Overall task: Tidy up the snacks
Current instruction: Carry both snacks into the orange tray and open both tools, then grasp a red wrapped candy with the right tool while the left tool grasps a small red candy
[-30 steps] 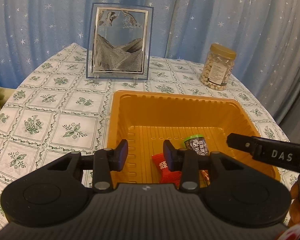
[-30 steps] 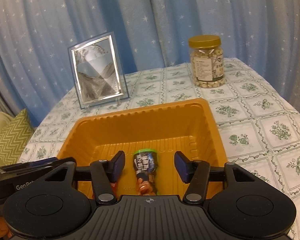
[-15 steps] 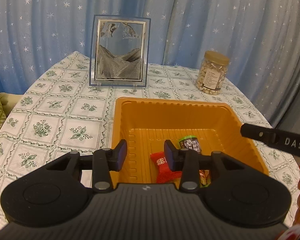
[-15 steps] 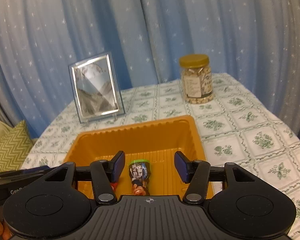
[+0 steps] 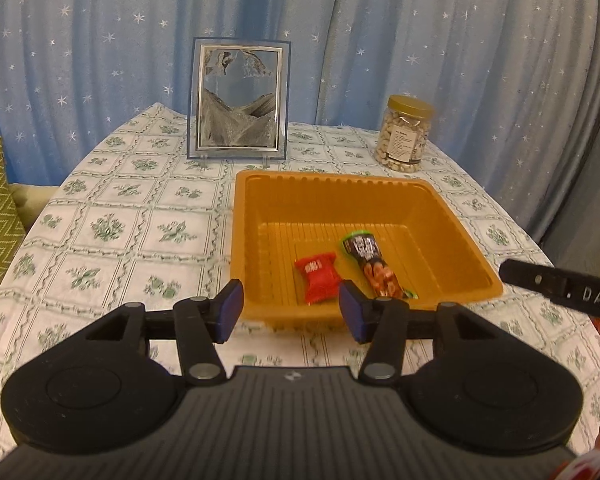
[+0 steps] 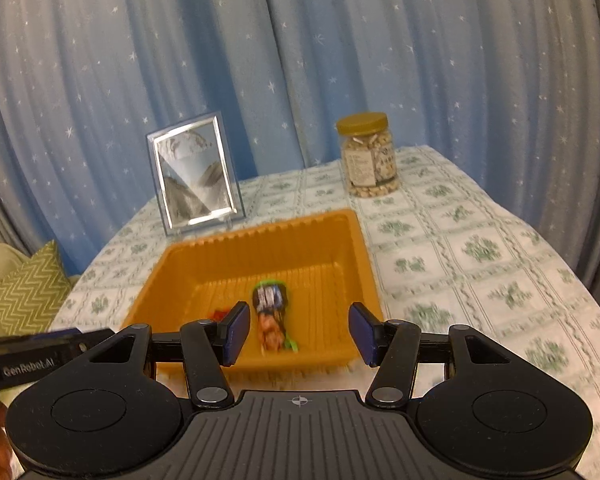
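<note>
Left wrist view alone shows red packet (image 5: 318,277) whole.

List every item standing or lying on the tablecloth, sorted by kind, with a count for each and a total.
Orange tray: 1
Snack packets in the tray: 2, a red packet and a dark nut packet
Gold-lidded nut jar: 1
Framed sand picture: 1
Total: 5

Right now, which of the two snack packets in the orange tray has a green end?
The long dark packet, lying on the right in the orange tray; its far end is green. The small red packet beside it is squarish and all red.
</note>
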Tool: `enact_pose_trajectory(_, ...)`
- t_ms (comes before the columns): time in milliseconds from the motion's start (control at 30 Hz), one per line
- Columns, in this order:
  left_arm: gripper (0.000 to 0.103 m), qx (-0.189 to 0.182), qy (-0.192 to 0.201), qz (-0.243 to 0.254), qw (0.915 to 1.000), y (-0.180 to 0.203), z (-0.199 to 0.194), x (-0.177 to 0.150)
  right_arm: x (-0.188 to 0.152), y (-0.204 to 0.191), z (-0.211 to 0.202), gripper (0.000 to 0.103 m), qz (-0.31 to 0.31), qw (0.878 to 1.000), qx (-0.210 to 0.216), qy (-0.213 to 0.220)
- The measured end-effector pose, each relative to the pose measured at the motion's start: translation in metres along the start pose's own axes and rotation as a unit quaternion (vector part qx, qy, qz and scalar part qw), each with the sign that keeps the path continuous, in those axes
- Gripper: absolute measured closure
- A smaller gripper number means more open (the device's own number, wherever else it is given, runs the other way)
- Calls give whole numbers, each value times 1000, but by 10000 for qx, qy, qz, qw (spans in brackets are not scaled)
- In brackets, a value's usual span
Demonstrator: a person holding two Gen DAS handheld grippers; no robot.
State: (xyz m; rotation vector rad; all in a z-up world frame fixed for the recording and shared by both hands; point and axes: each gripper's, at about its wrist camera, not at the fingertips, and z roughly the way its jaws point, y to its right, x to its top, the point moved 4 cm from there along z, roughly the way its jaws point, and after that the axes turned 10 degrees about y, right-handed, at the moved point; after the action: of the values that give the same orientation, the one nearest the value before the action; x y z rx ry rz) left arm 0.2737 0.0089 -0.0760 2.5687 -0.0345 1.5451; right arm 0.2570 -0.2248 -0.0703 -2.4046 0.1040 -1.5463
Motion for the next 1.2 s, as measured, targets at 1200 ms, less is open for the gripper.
enact_pose_trajectory(1200,50,6,-692,112,9975,-16,-61,-104,-143,-56,-39,59,-1761,9743,1104,-868)
